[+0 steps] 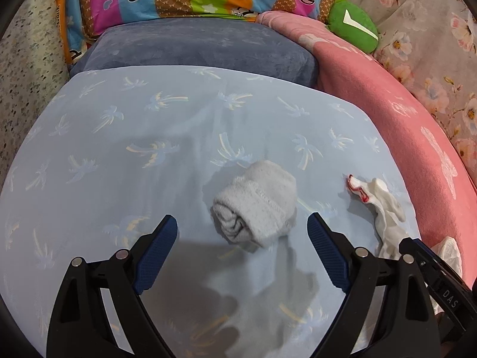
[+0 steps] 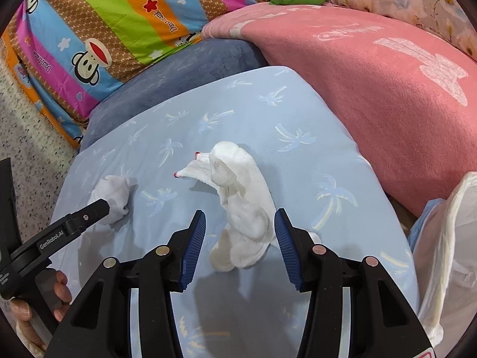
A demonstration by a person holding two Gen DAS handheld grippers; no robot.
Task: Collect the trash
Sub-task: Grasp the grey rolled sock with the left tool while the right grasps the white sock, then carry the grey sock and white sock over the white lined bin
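A rolled grey sock (image 1: pixel 256 205) lies on the light blue palm-print sheet (image 1: pixel 119 155). My left gripper (image 1: pixel 242 228) is open, its blue pads either side of the roll's near end, just short of it. A white sock with red trim (image 2: pixel 238 203) lies flat on the sheet (image 2: pixel 298 179). My right gripper (image 2: pixel 240 226) is open with the sock's near end between its pads. The white sock also shows at the right of the left wrist view (image 1: pixel 381 205). The grey roll shows at the left of the right wrist view (image 2: pixel 114 194), partly behind the left gripper's body.
A pink blanket (image 2: pixel 372 89) lies along the right. A dark blue pillow (image 1: pixel 202 44) and a colourful monkey-print quilt (image 2: pixel 98 29) lie behind. A green plush (image 1: pixel 354 25) sits at the back. A white plastic bag (image 2: pixel 450 253) stands at the right edge.
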